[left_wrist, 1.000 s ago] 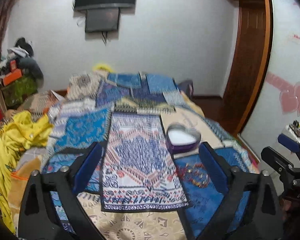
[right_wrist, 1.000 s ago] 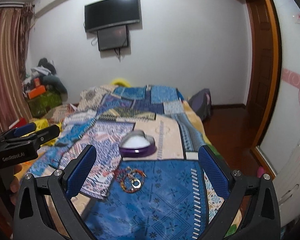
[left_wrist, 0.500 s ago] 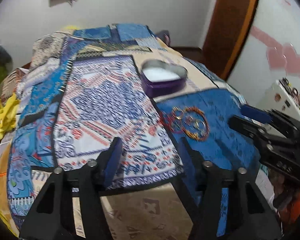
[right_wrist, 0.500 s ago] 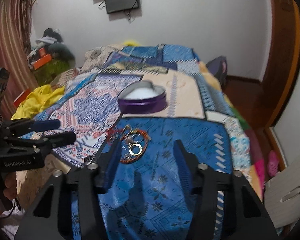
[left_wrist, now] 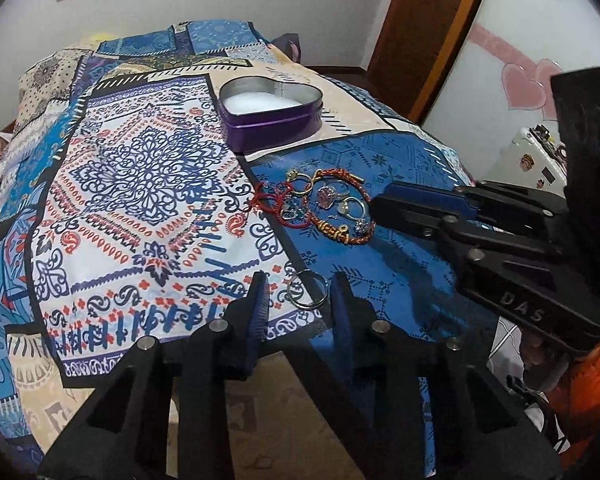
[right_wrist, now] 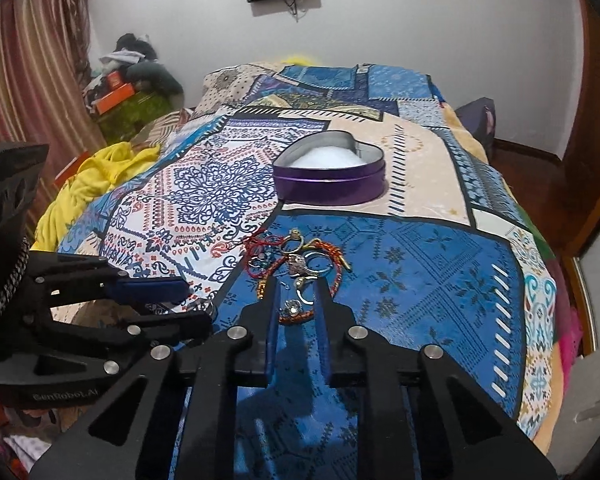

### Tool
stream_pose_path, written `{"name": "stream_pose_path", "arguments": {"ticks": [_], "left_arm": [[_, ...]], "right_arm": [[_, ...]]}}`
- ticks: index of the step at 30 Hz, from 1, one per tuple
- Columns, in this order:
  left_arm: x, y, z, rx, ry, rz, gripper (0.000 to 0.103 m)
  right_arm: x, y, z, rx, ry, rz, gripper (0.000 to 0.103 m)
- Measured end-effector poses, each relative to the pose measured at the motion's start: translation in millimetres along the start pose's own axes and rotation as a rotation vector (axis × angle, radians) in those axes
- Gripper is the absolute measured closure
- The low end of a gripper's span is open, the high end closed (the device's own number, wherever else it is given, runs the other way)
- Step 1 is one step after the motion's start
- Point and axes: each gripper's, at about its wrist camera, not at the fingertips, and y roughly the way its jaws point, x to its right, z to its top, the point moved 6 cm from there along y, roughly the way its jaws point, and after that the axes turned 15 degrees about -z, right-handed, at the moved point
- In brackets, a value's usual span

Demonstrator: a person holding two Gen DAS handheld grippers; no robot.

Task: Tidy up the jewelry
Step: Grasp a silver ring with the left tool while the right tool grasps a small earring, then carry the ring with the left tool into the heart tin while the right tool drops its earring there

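Heart tin [left_wrist: 271, 118] holds white padding [left_wrist: 260, 101]; both grippers' fingers apart, gripping nothing

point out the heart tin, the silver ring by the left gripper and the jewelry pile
heart-shaped purple tin [left_wrist: 274, 126]: left wrist view, on its purple side wall.
silver ring [left_wrist: 307, 290]: left wrist view, on the band, between the left fingers.
jewelry pile [right_wrist: 296, 262]: right wrist view, on the tangled middle.

Both grippers are dropping toward the bedspread [left_wrist: 380, 276] and narrowing from wide open. Left gripper [left_wrist: 302, 286] is now bracketing a lone silver ring [left_wrist: 307, 290]. Right gripper [right_wrist: 296, 292] is now closing in around the near edge of the jewelry pile [right_wrist: 296, 268].
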Motion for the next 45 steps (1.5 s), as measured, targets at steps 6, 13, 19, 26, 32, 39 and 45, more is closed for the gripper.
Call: {"name": "stream_pose_path", "arguments": {"ticks": [6,13,19,26,32,39,45], "left_arm": [[-5,3,2,0.008,-0.009,-0.006,0.080],[-9,4,3,0.017,-0.019,-0.030,0.082],[-8,2,2,0.023,-0.018,-0.028,0.082],[-6,-13,10,0.060,-0.006,-0.005,0.082],[-5,-31,27,0.110,0.015,0.022,0.082],[-5,-49,49,0.179,0.022,0.049,0.082],[-4,-57,67,0.223,0.046,0.093,0.082]], "right_arm": [[-6,15,-7,-0.055,-0.038,-0.005,0.089],[-7,19,-11,-0.072,-0.066,-0.016,0.089],[-9,21,-10,-0.080,-0.080,-0.033,0.092],[-3,10,-1,-0.064,-0.030,-0.018,0.092],[1,-8,17,0.001,-0.017,-0.038,0.092],[7,-23,41,0.078,0.009,-0.062,0.092],[10,-28,63,0.138,0.021,-0.080,0.092]]}}
